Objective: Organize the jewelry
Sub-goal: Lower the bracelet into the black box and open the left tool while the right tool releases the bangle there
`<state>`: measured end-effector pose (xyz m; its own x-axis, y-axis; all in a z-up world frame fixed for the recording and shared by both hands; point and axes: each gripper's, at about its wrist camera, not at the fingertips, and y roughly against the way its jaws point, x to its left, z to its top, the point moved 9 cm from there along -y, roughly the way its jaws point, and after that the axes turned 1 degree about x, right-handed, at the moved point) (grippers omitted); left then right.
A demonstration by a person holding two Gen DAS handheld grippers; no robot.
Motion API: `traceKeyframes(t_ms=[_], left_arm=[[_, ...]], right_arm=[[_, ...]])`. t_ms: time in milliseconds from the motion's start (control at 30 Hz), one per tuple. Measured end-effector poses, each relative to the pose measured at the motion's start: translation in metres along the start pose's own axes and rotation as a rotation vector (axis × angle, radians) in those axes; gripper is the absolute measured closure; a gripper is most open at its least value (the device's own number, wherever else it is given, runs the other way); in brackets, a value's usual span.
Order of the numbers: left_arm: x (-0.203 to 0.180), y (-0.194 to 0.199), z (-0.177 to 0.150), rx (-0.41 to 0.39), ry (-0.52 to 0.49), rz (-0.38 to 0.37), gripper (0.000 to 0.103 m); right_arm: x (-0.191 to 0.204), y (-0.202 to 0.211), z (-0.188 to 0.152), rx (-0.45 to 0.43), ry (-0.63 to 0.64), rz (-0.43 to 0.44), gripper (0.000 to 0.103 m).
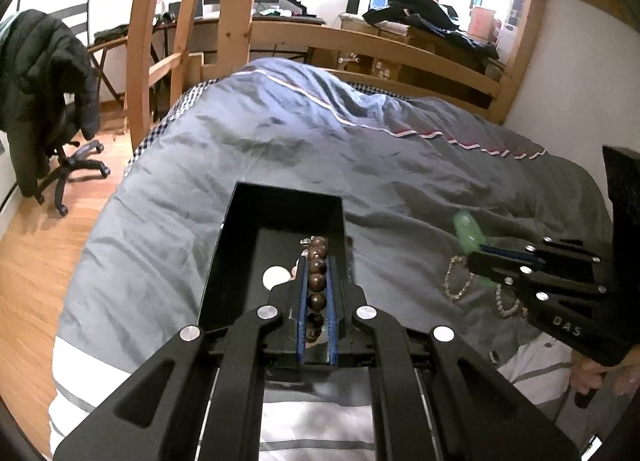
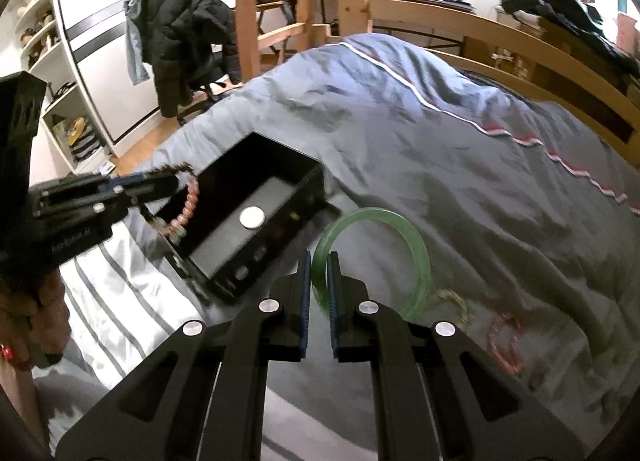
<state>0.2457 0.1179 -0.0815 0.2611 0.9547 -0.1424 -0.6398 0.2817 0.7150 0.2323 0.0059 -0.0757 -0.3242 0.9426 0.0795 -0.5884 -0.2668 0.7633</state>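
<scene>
A black open box (image 1: 240,245) lies on the grey bed cover, with a white round disc (image 1: 274,276) on its floor. My left gripper (image 1: 317,261) is shut on a brown bead bracelet (image 1: 317,280) and holds it over the box; it shows in the right wrist view (image 2: 176,177) with the bracelet (image 2: 188,205) hanging at the box's near end (image 2: 296,189). My right gripper (image 2: 319,261) is shut on a green bangle (image 2: 416,253), held upright above the cover right of the box. In the left wrist view it (image 1: 472,257) holds the bangle (image 1: 466,229).
Two small bead bracelets (image 1: 456,281) (image 1: 506,303) lie on the cover under my right gripper; a reddish one (image 2: 506,337) shows in the right wrist view. A wooden bed frame (image 1: 360,41) runs behind. An office chair with a black jacket (image 1: 44,101) stands left.
</scene>
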Motion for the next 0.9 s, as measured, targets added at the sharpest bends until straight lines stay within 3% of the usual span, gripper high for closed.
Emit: traceKeyframes(t_ms=[400, 900], left_arm=[[0.044, -0.027, -0.010, 0.043, 0.127, 0.032, 0.095], [0.056, -0.032, -0.014, 0.059, 0.166, 0.076, 0.095]], right_arm=[[0.067, -0.055, 0.041, -0.015, 0.084, 0.159, 0.094], [0.083, -0.081, 0.042, 0.034, 0.122, 0.206, 0.095]])
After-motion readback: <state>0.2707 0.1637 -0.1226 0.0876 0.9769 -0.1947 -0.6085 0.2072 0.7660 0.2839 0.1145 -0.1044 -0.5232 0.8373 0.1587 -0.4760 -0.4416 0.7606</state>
